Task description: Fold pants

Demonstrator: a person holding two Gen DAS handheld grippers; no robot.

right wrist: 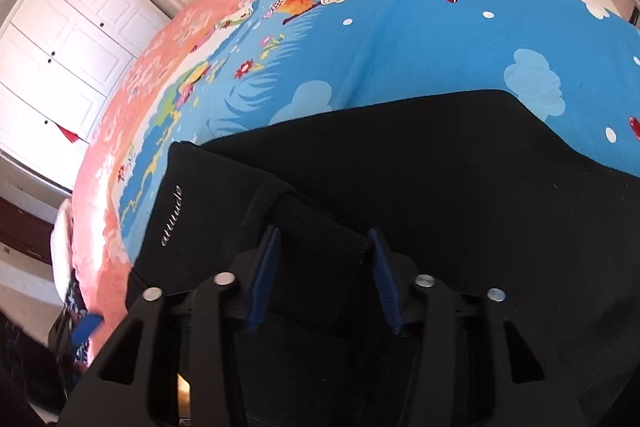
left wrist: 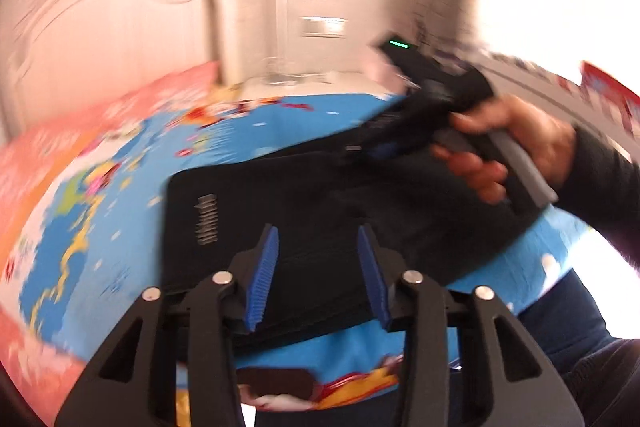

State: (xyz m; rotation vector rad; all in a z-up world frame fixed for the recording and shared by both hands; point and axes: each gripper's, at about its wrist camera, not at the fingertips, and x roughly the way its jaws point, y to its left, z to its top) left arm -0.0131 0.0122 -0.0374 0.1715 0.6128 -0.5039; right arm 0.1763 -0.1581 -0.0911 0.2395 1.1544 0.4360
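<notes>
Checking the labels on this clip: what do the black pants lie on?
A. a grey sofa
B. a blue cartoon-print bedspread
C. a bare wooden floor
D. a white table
B: the black pants lie on the blue cartoon-print bedspread, which shows around them.

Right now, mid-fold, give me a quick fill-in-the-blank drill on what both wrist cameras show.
1. The black fabric pants lie on a cartoon-print bedsheet whose main colour is ____.
2. The blue-padded left tool has its jaws ____, with the pants' ribbed band between them.
3. The silver lettering sits on the pants, to the ____ of the right tool in that tool's own camera view.

Missing words: blue; open; left
</notes>
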